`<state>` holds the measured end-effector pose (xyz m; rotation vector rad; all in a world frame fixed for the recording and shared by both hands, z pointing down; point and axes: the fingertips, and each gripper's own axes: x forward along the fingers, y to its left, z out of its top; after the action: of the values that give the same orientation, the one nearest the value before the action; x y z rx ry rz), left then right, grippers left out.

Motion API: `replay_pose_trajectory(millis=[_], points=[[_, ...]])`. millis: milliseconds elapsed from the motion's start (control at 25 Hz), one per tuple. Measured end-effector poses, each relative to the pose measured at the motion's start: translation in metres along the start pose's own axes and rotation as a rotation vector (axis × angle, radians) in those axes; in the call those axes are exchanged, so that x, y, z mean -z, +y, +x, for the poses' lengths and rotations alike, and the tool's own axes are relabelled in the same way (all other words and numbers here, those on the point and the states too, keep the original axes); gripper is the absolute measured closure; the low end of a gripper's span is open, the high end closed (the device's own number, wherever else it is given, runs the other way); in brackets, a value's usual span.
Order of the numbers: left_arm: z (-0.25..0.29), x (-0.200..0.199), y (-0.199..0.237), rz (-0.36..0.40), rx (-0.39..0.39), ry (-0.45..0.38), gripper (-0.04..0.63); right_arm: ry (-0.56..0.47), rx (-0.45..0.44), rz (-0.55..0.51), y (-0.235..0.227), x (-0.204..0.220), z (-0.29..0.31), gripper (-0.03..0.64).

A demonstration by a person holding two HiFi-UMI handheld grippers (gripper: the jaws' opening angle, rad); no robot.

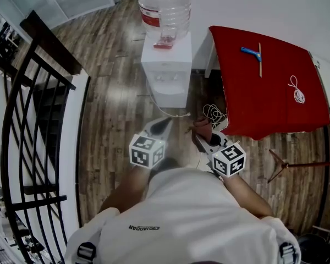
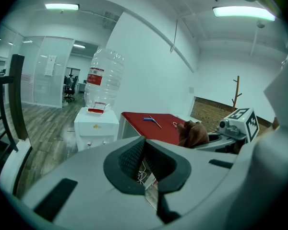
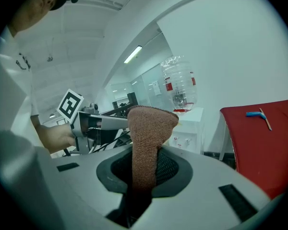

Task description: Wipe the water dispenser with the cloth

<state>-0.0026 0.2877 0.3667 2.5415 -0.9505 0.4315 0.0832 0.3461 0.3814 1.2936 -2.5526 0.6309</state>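
Observation:
The white water dispenser (image 1: 168,65) stands on the wooden floor ahead, with a clear bottle (image 1: 165,4) on top. It also shows in the left gripper view as the dispenser (image 2: 97,128) and in the right gripper view as the dispenser (image 3: 189,128). My right gripper (image 1: 201,132) is shut on a brown cloth (image 3: 146,138), which sticks up between its jaws. The cloth (image 2: 192,133) is apart from the dispenser. My left gripper (image 1: 165,122) is held beside it, jaws shut on nothing (image 2: 144,142). Both grippers hover short of the dispenser's front.
A table with a red cover (image 1: 269,87) stands right of the dispenser, with a blue tool (image 1: 250,51) and a white cord (image 1: 297,89) on it. A coil of white cable (image 1: 213,114) lies on the floor. A black railing (image 1: 38,120) runs along the left. A wooden stand (image 1: 302,163) is at the right.

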Motion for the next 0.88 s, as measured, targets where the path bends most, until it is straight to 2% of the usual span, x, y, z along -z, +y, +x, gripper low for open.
replay_pose_trajectory(millis=[640,760,880], points=[[0.013,-0.037,0.101,0.03,0.028,0.054,0.606,0.055,0.031,0.043,-0.002,-0.039,0.103,0.561],[0.015,-0.049,0.119,0.03,0.043,0.058,0.606,0.064,0.062,0.023,-0.008,-0.051,0.12,0.561],[0.016,-0.055,0.136,0.049,0.065,0.065,0.606,0.079,0.122,-0.046,-0.02,-0.06,0.134,0.56]])
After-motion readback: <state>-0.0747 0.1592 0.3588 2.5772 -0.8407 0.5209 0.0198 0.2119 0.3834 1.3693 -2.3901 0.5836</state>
